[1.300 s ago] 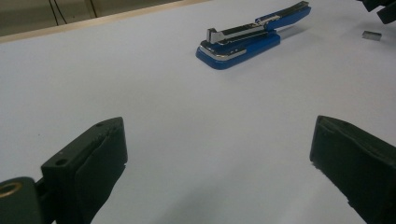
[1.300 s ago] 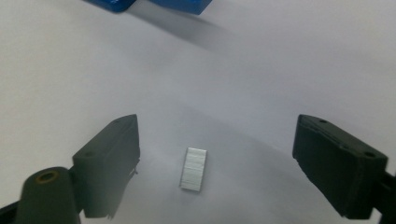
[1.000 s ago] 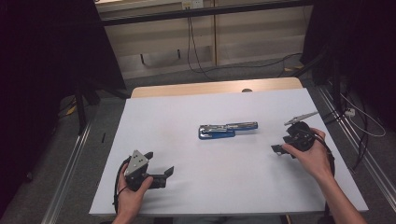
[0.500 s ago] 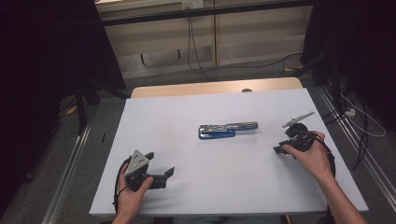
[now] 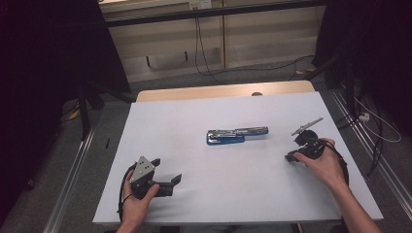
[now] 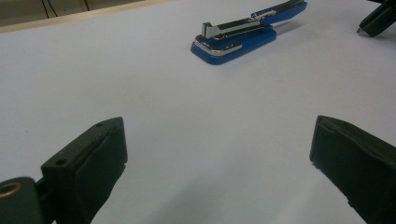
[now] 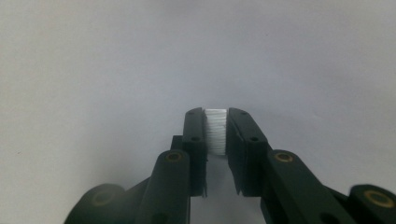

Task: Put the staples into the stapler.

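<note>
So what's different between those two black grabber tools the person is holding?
The left gripper has its jaws spread wide with nothing between them, while the right gripper has its jaws nearly closed on a small white ridged piece. The left one points toward the blue stapler; the right one faces bare white table. Both are black, hand-held, and low over the table.

The left tongs sit low near the counter's front-left corner, gripped by the left hand, jaws spread wide apart and aimed toward the counter's middle. The right tongs are held by the right hand near the counter's right edge, jaws drawn close together around a small white strip, pointing left and slightly down, the forearm angling in from the front edge.
</note>
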